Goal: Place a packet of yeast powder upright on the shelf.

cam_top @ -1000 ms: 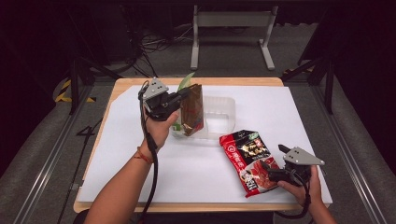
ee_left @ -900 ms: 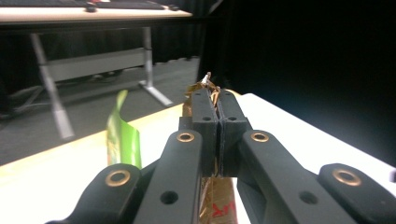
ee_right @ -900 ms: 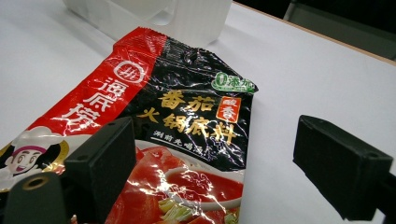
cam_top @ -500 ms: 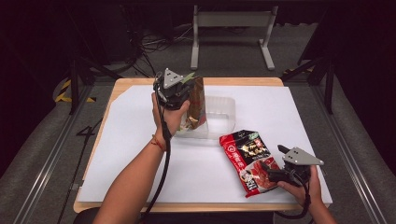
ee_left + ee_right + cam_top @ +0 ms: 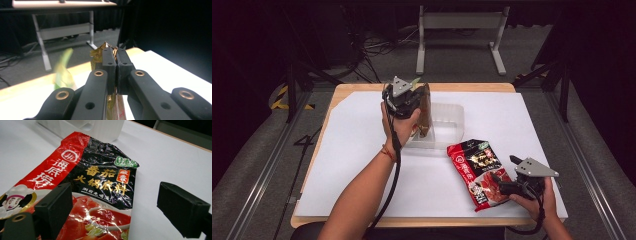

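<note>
My left gripper (image 5: 408, 96) is shut on the top edge of a brown-gold snack packet (image 5: 425, 112), which hangs upright over the left end of a clear plastic container (image 5: 456, 109). In the left gripper view the jaws (image 5: 115, 62) are pressed together with the crinkled gold foil (image 5: 98, 54) sticking out past them. A red and black soup-base packet (image 5: 476, 167) lies flat at the front right. My right gripper (image 5: 504, 183) rests low at its near end, open, with the packet (image 5: 100, 182) lying between the spread jaws (image 5: 117, 202) and the pads off it.
A white sheet (image 5: 352, 150) covers the wooden table (image 5: 412, 221). The clear container (image 5: 100, 127) stands just beyond the red packet. Behind the table are a white desk frame (image 5: 459, 22) and floor cables; metal rails run along both sides.
My left gripper has carried the brown-gold packet to the right and a little farther back, so it now hangs over the container's left end. The right gripper has stayed put.
</note>
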The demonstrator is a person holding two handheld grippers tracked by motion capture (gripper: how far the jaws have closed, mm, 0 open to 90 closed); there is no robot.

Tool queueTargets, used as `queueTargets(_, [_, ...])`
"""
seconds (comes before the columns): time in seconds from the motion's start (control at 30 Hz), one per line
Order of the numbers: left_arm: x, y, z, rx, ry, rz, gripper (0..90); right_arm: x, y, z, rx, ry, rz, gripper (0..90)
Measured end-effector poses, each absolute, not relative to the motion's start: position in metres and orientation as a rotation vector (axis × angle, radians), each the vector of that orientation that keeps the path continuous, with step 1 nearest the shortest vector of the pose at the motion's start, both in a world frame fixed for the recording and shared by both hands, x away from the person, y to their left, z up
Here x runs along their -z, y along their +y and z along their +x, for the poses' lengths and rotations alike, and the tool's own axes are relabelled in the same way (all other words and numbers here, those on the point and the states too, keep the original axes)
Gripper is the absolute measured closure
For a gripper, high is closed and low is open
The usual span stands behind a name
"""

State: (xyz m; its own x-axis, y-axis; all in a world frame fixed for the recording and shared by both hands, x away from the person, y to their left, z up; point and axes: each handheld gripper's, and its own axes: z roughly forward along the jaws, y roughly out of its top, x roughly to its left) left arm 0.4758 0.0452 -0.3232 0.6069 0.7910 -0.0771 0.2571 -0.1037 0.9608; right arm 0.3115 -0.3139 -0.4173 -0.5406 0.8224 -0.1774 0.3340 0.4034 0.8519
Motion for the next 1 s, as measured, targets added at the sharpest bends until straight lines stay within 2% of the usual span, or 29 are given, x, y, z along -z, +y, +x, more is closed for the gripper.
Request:
queueTargets(0.43, [0.339, 0.055, 0.461, -0.524, 0.783, 1.716, 86.6, 0.417, -0.313, 0.311, -1.06, 2.069, 0.978, 13.8])
queueTargets(0.57, [0.34, 0.057, 0.458, -0.551, 0.748, 1.747, 86.5, 0.417, -0.313, 0.311, -1.059, 2.07, 0.977, 13.8])
queueTargets(1.0, [0.344, 0.069, 0.455, -0.546, 0.728, 1.767, 86.3, 0.417, -0.312, 0.311, -1.053, 2.071, 0.977, 14.0])
